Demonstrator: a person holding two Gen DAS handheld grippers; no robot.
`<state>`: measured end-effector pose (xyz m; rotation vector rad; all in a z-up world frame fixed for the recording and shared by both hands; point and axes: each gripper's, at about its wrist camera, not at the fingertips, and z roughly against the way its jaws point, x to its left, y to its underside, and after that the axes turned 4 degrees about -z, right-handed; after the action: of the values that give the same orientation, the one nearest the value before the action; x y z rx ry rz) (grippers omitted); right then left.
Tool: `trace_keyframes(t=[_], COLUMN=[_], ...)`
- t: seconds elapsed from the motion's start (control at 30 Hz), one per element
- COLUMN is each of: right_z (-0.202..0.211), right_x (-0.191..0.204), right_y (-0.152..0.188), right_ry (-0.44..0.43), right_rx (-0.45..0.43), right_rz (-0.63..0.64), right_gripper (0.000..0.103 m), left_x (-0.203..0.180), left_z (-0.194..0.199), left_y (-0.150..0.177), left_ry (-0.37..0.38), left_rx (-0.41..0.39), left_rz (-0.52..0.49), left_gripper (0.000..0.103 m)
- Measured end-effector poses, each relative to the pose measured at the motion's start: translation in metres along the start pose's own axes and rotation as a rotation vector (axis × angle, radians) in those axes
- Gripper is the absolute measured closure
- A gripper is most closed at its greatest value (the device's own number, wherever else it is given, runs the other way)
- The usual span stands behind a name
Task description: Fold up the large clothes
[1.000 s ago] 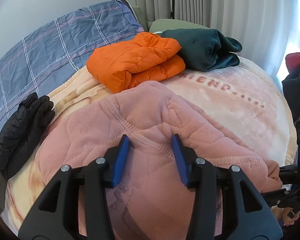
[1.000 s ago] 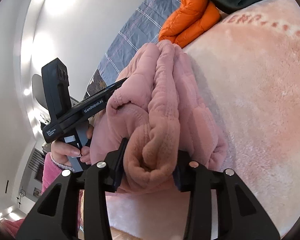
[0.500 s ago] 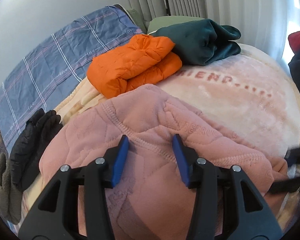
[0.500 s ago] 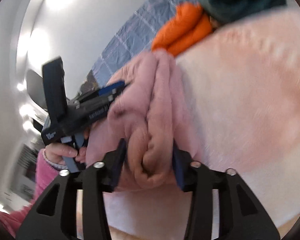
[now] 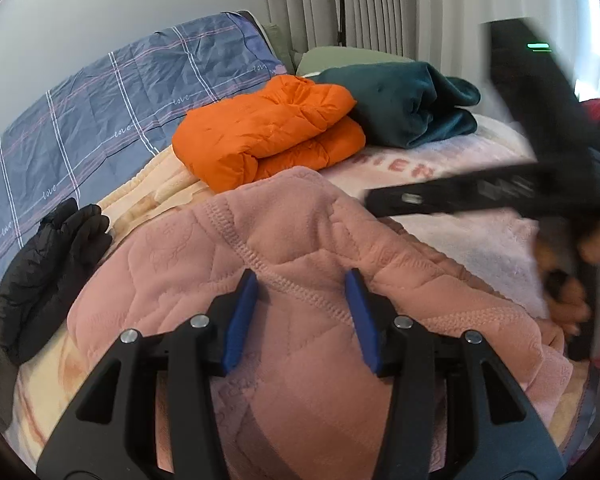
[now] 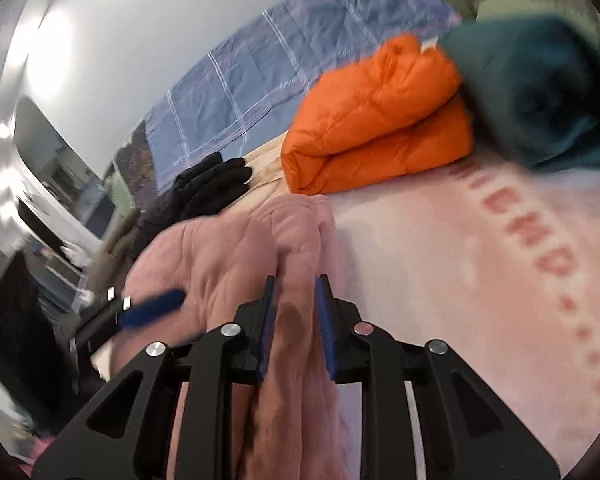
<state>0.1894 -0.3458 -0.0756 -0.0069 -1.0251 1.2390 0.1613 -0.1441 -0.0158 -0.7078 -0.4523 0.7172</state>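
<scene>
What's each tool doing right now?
Left tool: open over the pink garment.
Right tool: shut on the pink garment.

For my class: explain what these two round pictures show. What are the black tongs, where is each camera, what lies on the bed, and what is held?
No robot: a person holds black tongs in each hand, with a fisheye camera on each looking along the fingers. In the left wrist view, the left tongs sit over the pink garment, jaws apart. In the right wrist view, the right tongs pinch a fold of it. On the pink blanket lie a folded orange jacket, a dark green garment and a black jacket.
</scene>
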Motion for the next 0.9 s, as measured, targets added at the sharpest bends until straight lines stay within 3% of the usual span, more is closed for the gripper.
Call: trace_keyframes(t=[0.1,0.13,0.2,0.27,0.33,0.43,0.53,0.6,0.73,0.8,0.9], right_z=[-0.017,-0.022,-0.019,-0.004,0.003,-0.025,-0.034,-0.021,0.020,0.040,0.077], right_x=[-0.006,-0.008,-0.003,0.015,0.028,0.008,-0.013,-0.011,0.022,0.033,0.053], right_y=[-0.017,-0.021,-0.026,-0.024,-0.019,-0.016,-0.013,-0.015,-0.005,0.010,0.051], right_ry=[0.011,0.004,-0.058,-0.084,-0.026,0.122,0.112,0.101,0.220,0.212,0.094], right_rx=[0.033,0.036,0.026,-0.050,-0.118,-0.072,-0.048,-0.073,-0.152,-0.163,-0.146], right_rz=[-0.015,-0.022,-0.017,0.067,0.143,0.136,0.099,0.099,0.238,0.287,0.314], right_gripper=[0.065,0.069,0.096,0.097,0.098,0.098,0.097,0.096,0.093,0.093,0.093], left_x=[0.002,0.001,-0.002,-0.002,-0.001,0.002,0.000,-0.003,0.000,0.002,0.001], left_z=[0.000,-0.001,-0.003,-0.004,-0.003,-0.009,-0.017,-0.017,-0.015,-0.016,-0.016], left_y=[0.000,-0.001,-0.002,-0.002,-0.001,-0.004,-0.008,-0.009,-0.007,-0.007,-0.007], left_ry=[0.005,0.002,-0.007,-0.011,-0.003,0.000,-0.014,-0.028,-0.020,-0.011,-0.011], left_rx=[0.001,0.005,0.012,0.009,0.003,0.027,0.057,0.062,0.052,0.052,0.054], left_rz=[0.008,0.003,-0.007,-0.007,-0.004,0.007,0.007,-0.007,0.005,0.014,0.013], left_gripper=[0.056,0.056,0.056,0.056,0.056,0.056,0.055,0.055,0.055,0.055,0.055])
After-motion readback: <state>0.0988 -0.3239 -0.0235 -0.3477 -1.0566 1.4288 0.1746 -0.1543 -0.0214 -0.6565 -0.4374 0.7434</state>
